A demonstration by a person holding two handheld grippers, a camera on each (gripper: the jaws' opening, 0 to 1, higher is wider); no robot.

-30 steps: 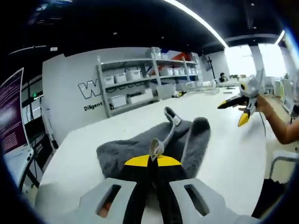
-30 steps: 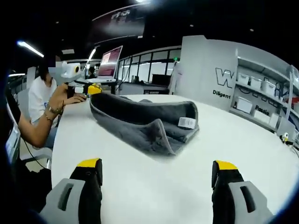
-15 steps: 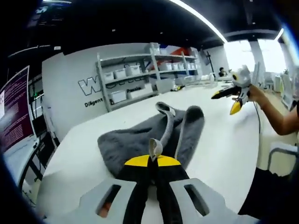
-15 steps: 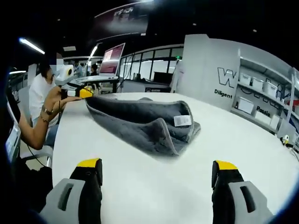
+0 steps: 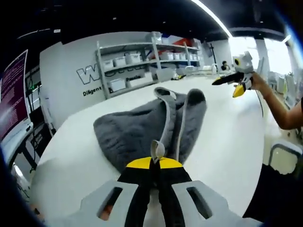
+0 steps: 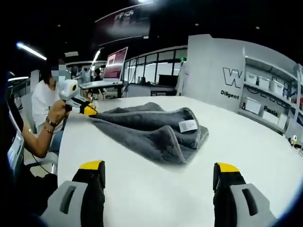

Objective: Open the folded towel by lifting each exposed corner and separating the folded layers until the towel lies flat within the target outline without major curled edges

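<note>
A grey towel lies partly folded on the white table, its lighter hemmed edge running away from me down the middle. My left gripper is shut on a corner of it, a tuft of the hem sticking up between the yellow tips. In the right gripper view the towel is a rumpled heap with a white label on its top fold, and the left gripper holds its far left corner. My right gripper stands open above bare table, short of the towel; it also shows held aloft at the far right.
Shelves with white bins line the back wall beside large lettering. A person's arm reaches in from the right. A monitor and desks stand beyond the table's far side. The table edge runs close on the left.
My left gripper has drawn the held corner outward, so the towel spreads wider and lower. The right gripper stays open and apart from the towel.
</note>
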